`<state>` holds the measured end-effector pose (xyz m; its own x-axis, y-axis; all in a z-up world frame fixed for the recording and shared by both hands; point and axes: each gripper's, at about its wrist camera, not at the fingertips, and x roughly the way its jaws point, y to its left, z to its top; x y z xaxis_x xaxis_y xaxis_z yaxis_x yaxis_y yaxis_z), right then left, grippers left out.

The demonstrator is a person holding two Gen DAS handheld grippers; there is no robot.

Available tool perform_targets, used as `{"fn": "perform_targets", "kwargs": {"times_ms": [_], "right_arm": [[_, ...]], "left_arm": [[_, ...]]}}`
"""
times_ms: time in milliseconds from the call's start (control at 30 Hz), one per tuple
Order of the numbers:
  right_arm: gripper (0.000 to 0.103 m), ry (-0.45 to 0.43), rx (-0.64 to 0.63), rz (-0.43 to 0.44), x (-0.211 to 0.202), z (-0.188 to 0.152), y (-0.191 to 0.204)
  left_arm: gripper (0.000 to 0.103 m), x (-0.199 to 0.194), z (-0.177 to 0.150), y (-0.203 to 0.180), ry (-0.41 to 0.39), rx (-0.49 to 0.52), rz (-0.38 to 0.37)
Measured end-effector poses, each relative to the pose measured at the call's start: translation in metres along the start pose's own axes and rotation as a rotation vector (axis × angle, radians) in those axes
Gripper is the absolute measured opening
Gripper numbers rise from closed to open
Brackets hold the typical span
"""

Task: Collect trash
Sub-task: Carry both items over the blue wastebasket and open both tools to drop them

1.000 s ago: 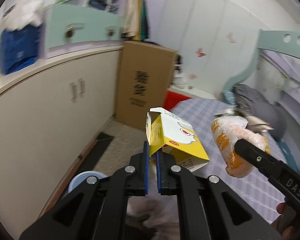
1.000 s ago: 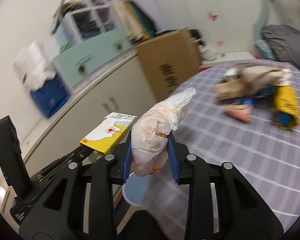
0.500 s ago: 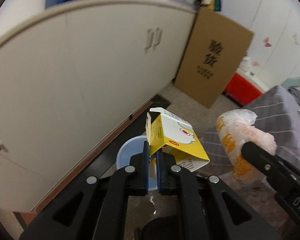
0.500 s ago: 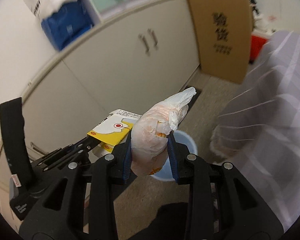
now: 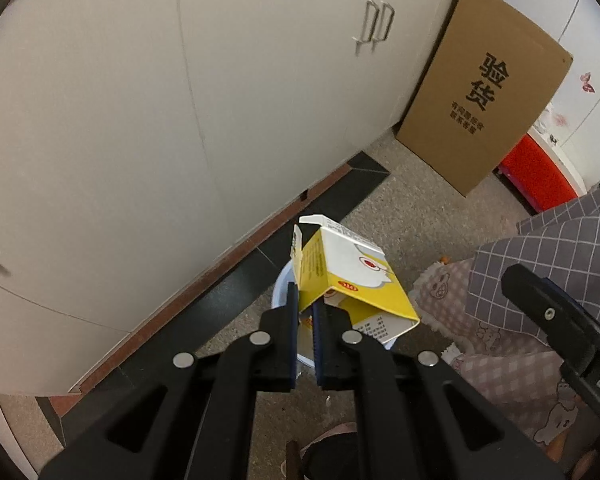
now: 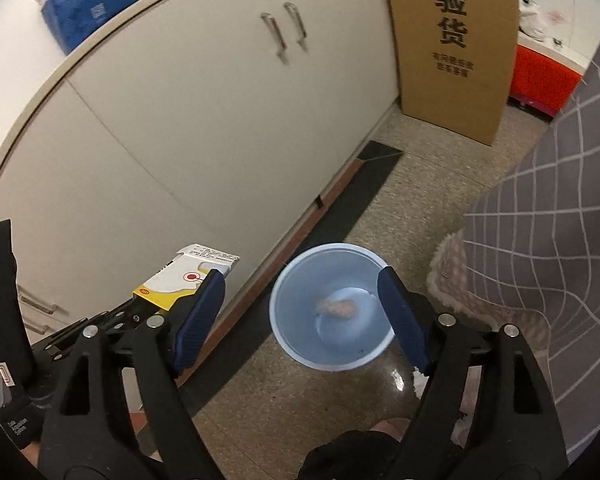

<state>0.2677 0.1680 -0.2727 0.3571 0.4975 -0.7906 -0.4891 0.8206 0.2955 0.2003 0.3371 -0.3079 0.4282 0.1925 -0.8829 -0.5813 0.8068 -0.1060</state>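
Note:
A pale blue bin (image 6: 332, 306) stands on the floor below both grippers. Inside it lies the pinkish plastic wrapper (image 6: 338, 309). My right gripper (image 6: 300, 292) hangs over the bin with its jaws opening wide and nothing between them. My left gripper (image 5: 305, 308) is shut on a flap of the yellow and white carton (image 5: 350, 280), which hangs above the bin's rim (image 5: 278, 286). From the right wrist view, the carton (image 6: 182, 280) shows to the left of the bin, just outside its rim.
White cabinet doors (image 6: 220, 128) run along the left. A tall brown cardboard box (image 6: 452, 48) leans at their far end, with a red box (image 6: 540, 76) behind it. A grey checked bedspread (image 6: 560, 240) hangs at the right above a pink blanket (image 5: 480, 320).
Both grippers swung away from the bed and down toward the floor bin. The right gripper opened and the plastic wrapper dropped into the bin. The left still grips the carton.

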Motion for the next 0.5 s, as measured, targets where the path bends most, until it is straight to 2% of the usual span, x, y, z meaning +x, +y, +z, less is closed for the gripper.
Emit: {"fn": "perform_targets", "kwargs": {"times_ms": [267,500], "right_arm": [[0.080,-0.042,0.024,-0.067,-0.011,-0.002,-0.012],[0.081,-0.110,0.043,-0.076,-0.026,0.003,-0.020]], "left_arm": [[0.006,0.006,-0.006,-0.016,0.027,0.041,-0.023],[0.006,0.002,0.001,-0.028,0.007,0.057,-0.054]]}}
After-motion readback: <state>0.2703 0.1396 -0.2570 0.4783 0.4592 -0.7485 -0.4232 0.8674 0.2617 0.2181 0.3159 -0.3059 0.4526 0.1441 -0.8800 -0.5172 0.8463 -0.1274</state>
